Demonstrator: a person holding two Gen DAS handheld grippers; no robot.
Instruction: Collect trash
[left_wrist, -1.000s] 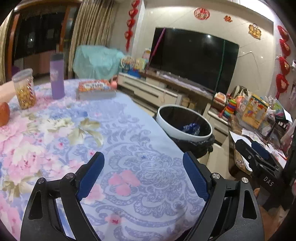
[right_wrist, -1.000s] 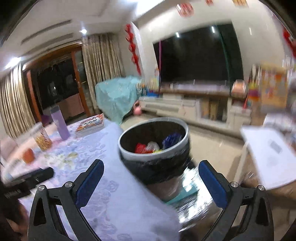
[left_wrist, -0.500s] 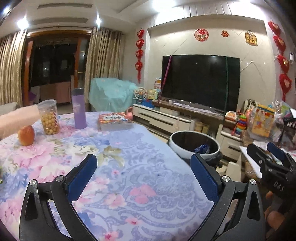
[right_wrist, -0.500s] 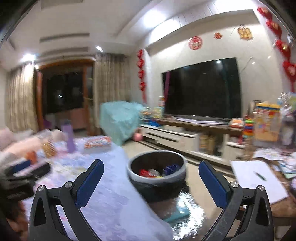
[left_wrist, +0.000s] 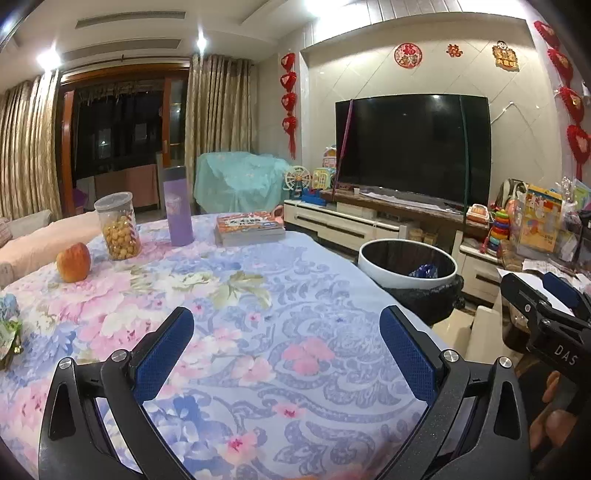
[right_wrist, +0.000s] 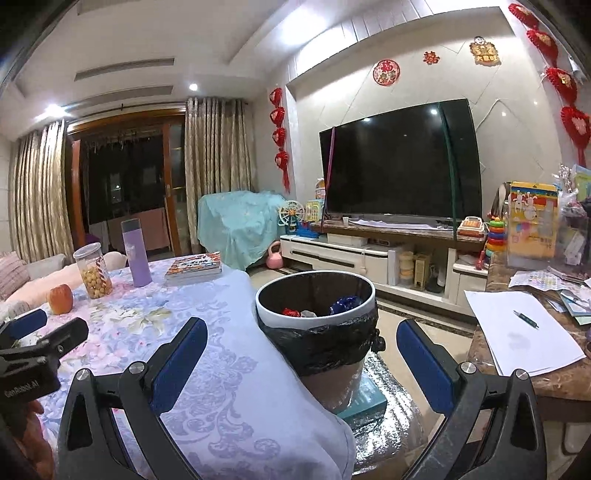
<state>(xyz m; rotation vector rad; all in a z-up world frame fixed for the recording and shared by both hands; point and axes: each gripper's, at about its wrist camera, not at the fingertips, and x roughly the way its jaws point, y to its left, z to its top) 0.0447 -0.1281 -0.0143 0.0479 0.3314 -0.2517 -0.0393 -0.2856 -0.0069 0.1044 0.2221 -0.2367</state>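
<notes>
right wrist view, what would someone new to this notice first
The trash bin stands out first: white-rimmed, lined with a black bag, just off the table's edge, with red and blue wrappers already inside. Next comes the flowered tablecloth to its left, carrying an apple, a snack jar, a purple bottle and books. Both the right gripper and left gripper are open and empty.

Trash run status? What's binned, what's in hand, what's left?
Done: wrappers, red and blue, lie in the bin. In hand: nothing; left gripper and right gripper are both open and empty. Left: crumpled wrappers at the tablecloth's left edge.
</notes>
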